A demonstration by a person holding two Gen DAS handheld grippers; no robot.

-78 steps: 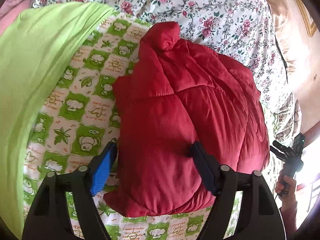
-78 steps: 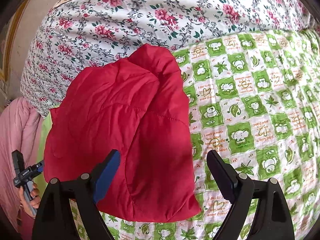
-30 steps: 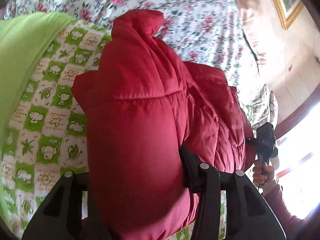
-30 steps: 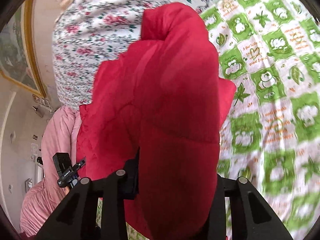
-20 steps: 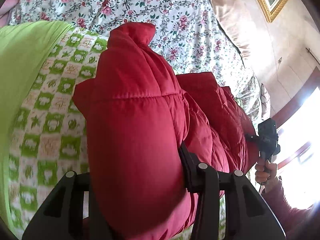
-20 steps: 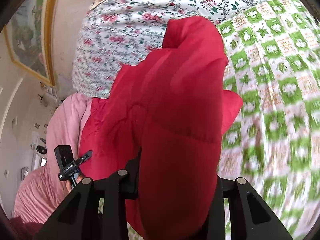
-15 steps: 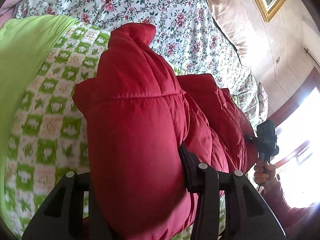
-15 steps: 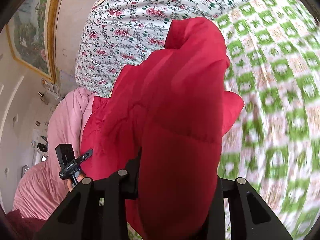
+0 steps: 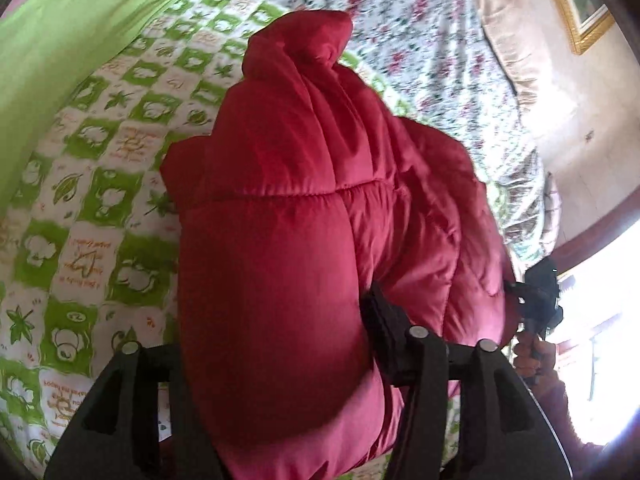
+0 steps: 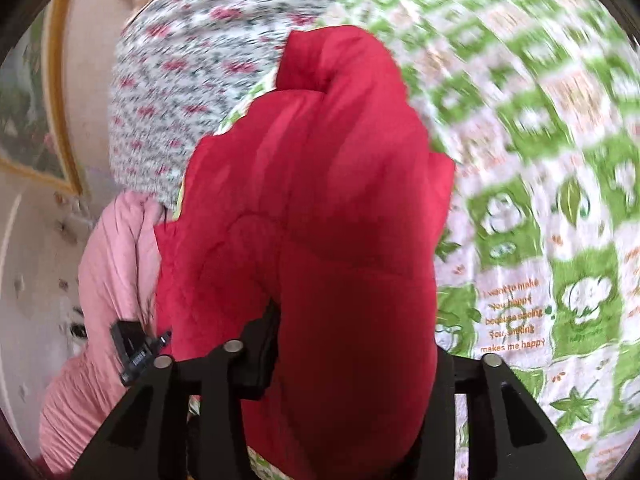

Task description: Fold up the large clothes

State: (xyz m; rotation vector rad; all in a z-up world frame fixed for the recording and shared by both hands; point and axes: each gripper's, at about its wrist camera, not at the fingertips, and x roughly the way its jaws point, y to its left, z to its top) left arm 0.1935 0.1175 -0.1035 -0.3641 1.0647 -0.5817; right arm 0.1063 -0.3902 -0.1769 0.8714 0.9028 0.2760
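Observation:
A puffy red quilted jacket, folded into a thick bundle, fills the middle of both views. My left gripper is shut on the bundle's near edge; its left finger is hidden under the fabric. My right gripper is shut on the opposite edge, with its right finger hidden by the fabric. The bundle hangs between the two grippers above a green-and-white checked blanket. The other gripper shows at the edge of each view.
The checked blanket lies on a bed with a floral sheet. A plain green cloth lies at the left. A pink quilt lies beside the bed. A wall with a gold-framed picture stands behind.
Both grippers closed on the jacket bundle and lifted it off the blanket. In the last half second the views swing over the blanket with the bundle still held.

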